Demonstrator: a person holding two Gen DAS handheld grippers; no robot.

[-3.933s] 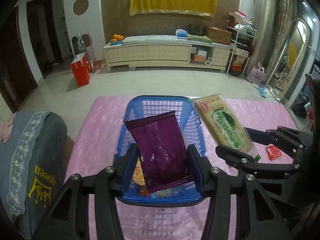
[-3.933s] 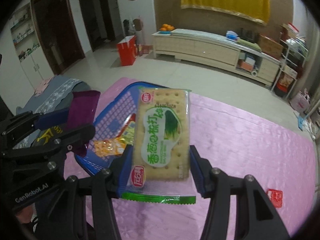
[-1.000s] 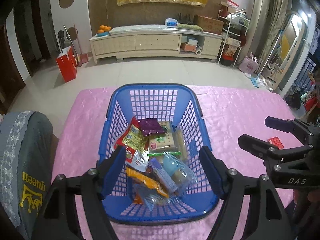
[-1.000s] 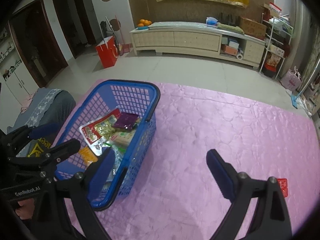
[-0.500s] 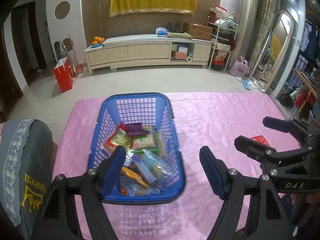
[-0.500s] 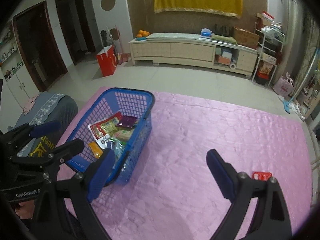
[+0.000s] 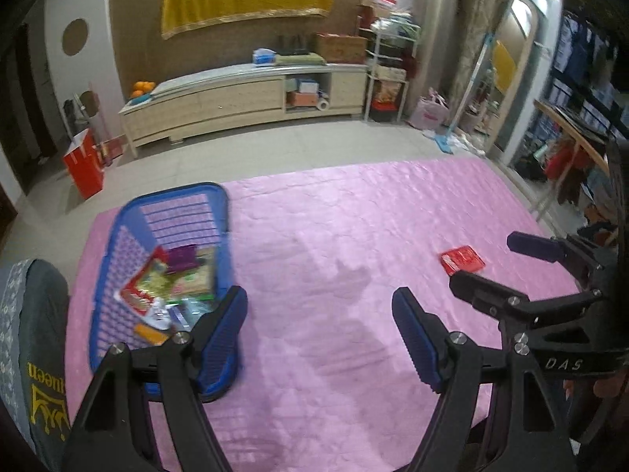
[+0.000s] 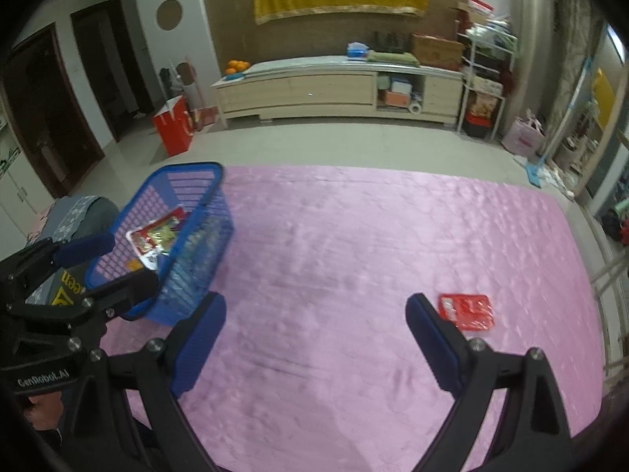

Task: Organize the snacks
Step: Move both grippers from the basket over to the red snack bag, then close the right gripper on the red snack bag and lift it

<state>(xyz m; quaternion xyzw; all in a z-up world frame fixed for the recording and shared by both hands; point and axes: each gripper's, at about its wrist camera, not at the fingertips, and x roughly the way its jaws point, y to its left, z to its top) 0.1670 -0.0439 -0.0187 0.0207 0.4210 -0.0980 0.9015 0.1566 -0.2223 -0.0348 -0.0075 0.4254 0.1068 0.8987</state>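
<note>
While heading for the flat red foil snack packet [image 8: 468,310] lying at four o'clock on the pink quilted tablecloth [image 8: 354,236], well apart from the blue plastic mesh basket [image 8: 184,212] at nine o'clock: keeping right gripper [image 8: 316,338] wide and empty, descending squarely astride the packet; holding left gripper [image 7: 319,330] wide, empty, clear.

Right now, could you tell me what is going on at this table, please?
A person is tidying snacks with a handheld gripper in each hand. The blue basket on the pink tablecloth already holds a pile of snack packets. One small red packet lies out on the cloth. Both the left gripper and the right gripper are open and empty, and the red packet sits just past the right gripper's right-hand fingertip.
</note>
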